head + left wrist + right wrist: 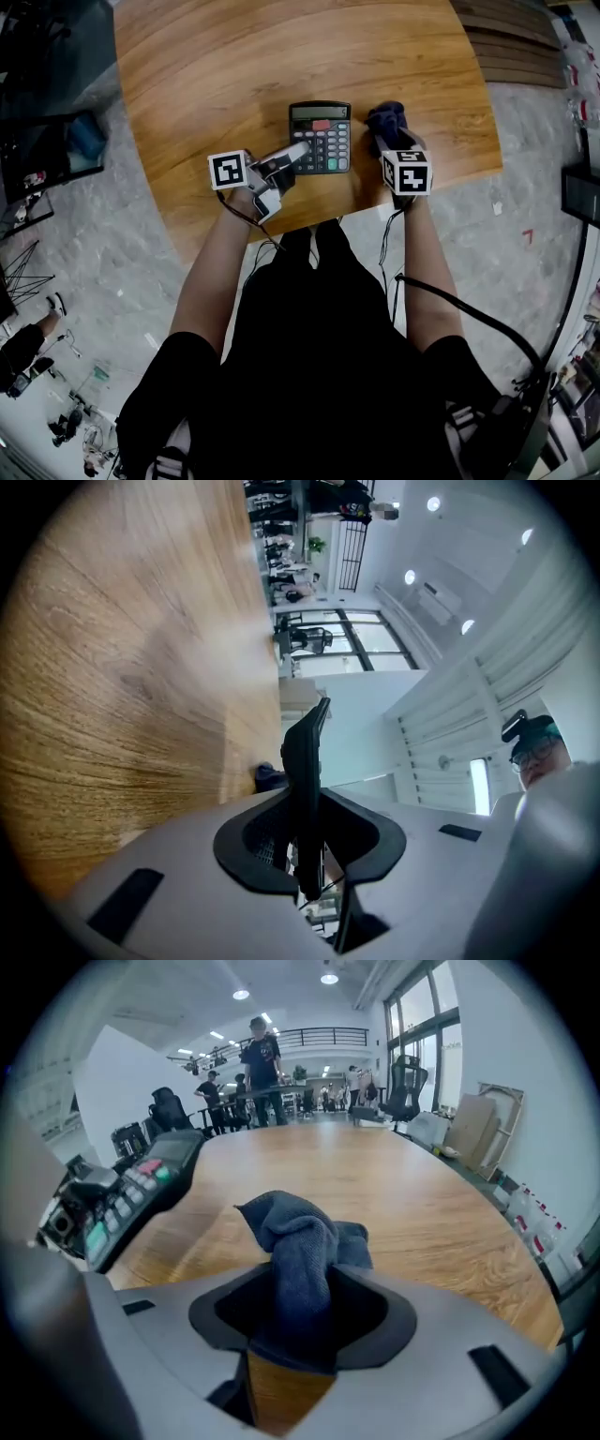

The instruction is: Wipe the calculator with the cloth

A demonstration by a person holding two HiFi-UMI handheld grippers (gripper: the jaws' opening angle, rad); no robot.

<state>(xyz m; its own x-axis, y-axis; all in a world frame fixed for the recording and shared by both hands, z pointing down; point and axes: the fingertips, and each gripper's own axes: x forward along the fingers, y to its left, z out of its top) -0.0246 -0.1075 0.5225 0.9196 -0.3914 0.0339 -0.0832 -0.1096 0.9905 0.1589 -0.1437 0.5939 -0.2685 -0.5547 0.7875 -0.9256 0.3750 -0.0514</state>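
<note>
A dark calculator (pixel 320 137) with a grey display lies flat near the wooden table's front edge (pixel 281 220); whether it touches the wood is unclear. My left gripper (pixel 287 157) is shut on its front left corner. In the left gripper view the calculator (pixel 306 761) shows edge-on between the jaws. A bunched dark blue cloth (pixel 387 119) sits on the table just right of the calculator. My right gripper (pixel 388 142) points down at it. In the right gripper view the cloth (pixel 302 1246) stands between the jaws with dark gaps on both sides, and the calculator (pixel 141 1190) lies to the left.
The wooden table (pixel 281 56) stretches away behind the calculator. My legs and dark clothing (pixel 319 309) fill the space below its front edge. A dark chair and screen (pixel 56 141) stand on the grey floor at the left. Stacked wooden slats (pixel 511 47) lie at the upper right.
</note>
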